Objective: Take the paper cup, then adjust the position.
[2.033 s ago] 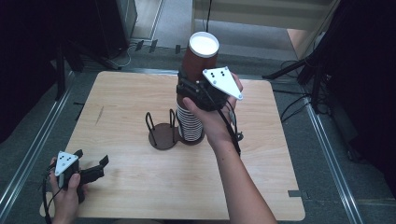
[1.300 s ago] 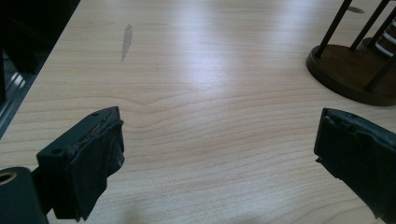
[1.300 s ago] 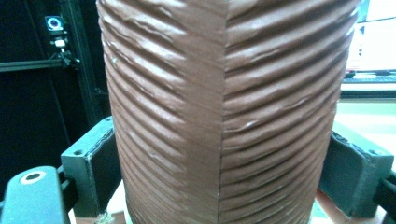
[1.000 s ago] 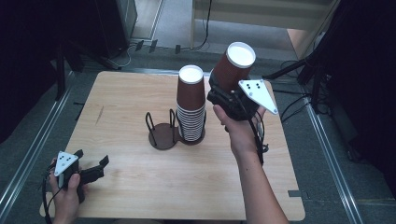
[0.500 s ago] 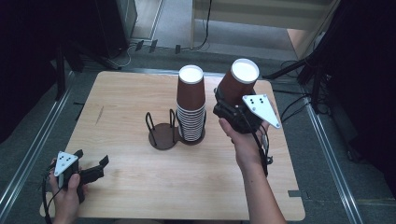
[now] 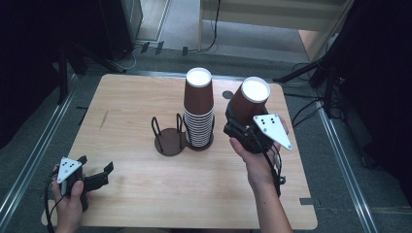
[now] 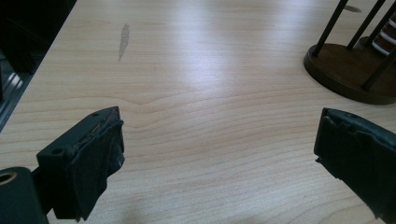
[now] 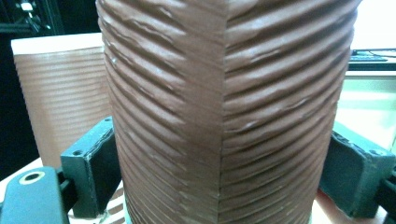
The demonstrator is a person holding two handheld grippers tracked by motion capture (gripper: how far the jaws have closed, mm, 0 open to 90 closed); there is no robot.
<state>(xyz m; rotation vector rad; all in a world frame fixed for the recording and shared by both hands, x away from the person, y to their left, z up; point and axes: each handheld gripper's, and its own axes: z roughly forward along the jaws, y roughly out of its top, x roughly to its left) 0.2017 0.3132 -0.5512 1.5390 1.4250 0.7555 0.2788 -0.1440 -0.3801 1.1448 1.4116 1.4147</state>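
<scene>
The right gripper (image 6: 243,127) clamps 1 brown paper cup (image 6: 248,99), bottom up and tilted, just right of the stack of cups (image 6: 198,109). That stack stands upside down in the right ring of a dark wire holder (image 6: 170,138) near the middle of the wooden table (image 6: 145,184). The left gripper (image 6: 92,177) rests at the near left corner, jaws apart.
</scene>
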